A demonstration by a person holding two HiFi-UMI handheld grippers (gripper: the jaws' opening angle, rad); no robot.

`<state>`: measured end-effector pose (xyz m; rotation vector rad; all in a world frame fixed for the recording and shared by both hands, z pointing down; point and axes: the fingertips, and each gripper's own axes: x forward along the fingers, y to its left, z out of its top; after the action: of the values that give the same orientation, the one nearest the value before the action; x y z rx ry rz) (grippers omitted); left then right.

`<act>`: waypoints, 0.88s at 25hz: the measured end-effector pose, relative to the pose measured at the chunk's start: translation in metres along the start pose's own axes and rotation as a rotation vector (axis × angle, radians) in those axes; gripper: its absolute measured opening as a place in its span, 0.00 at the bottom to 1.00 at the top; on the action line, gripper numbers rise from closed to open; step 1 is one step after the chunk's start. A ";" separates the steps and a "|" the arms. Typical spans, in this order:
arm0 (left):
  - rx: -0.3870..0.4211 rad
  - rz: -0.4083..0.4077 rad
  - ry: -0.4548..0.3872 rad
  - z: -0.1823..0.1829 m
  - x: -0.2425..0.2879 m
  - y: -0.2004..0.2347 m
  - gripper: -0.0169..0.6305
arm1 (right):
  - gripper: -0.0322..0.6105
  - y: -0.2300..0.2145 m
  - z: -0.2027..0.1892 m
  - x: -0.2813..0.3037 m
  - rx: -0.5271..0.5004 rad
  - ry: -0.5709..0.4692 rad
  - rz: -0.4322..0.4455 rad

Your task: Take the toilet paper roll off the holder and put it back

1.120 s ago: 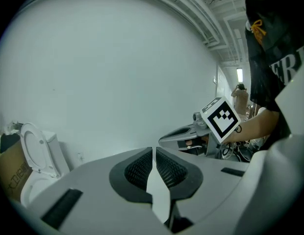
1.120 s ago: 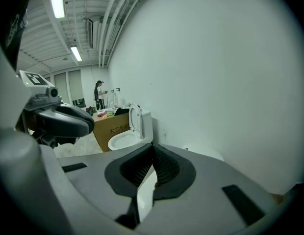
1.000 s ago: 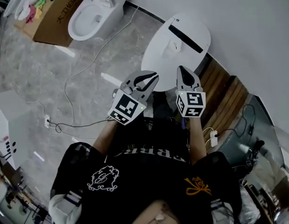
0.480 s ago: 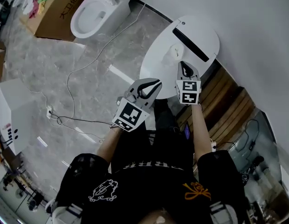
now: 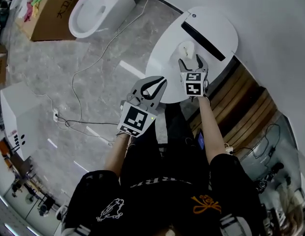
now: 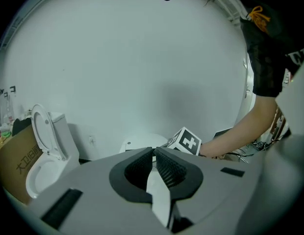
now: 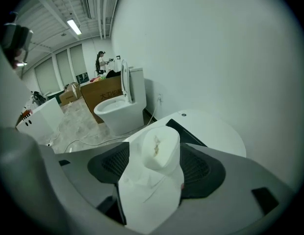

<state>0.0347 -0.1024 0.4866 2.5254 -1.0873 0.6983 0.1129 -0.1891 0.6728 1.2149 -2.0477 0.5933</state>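
Note:
A white toilet paper roll [image 5: 186, 48] stands upright on a round white tabletop [image 5: 165, 68], in front of a black bar [image 5: 201, 34]. My right gripper [image 5: 191, 59] reaches over the tabletop; its jaws are opening, one on each side of the roll. In the right gripper view the roll [image 7: 159, 148] fills the gap between the dark ribbed pads [image 7: 198, 168], which do not visibly press on it. My left gripper [image 5: 161, 81] hovers at the tabletop's near edge, shut and empty. In the left gripper view its tips [image 6: 154, 153] touch, and the right gripper's marker cube [image 6: 186, 142] shows behind them.
A white toilet [image 5: 96, 6] and a cardboard box [image 5: 56, 11] stand at the far left. Cables [image 5: 78, 82] trail over the grey floor past a white cabinet [image 5: 17, 117]. Wooden slats [image 5: 241, 102] lie right of the table, along a white wall [image 5: 280, 28].
My right gripper has moved forward over the tabletop to the roll, and its jaws have gone from shut to open around it. The left gripper has stayed shut in about the same place.

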 end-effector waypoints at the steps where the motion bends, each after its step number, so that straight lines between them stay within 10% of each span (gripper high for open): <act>1: -0.004 0.005 0.007 -0.004 0.003 0.001 0.08 | 0.55 -0.002 -0.005 0.008 -0.001 0.009 -0.011; 11: 0.000 0.008 0.073 -0.019 0.022 0.011 0.08 | 0.66 -0.019 -0.035 0.071 -0.028 0.101 -0.007; 22: -0.043 -0.006 0.089 -0.033 0.017 0.009 0.08 | 0.49 -0.020 -0.037 0.071 -0.076 0.103 -0.011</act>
<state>0.0283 -0.1037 0.5239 2.4359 -1.0524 0.7693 0.1184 -0.2147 0.7516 1.1279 -1.9586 0.5557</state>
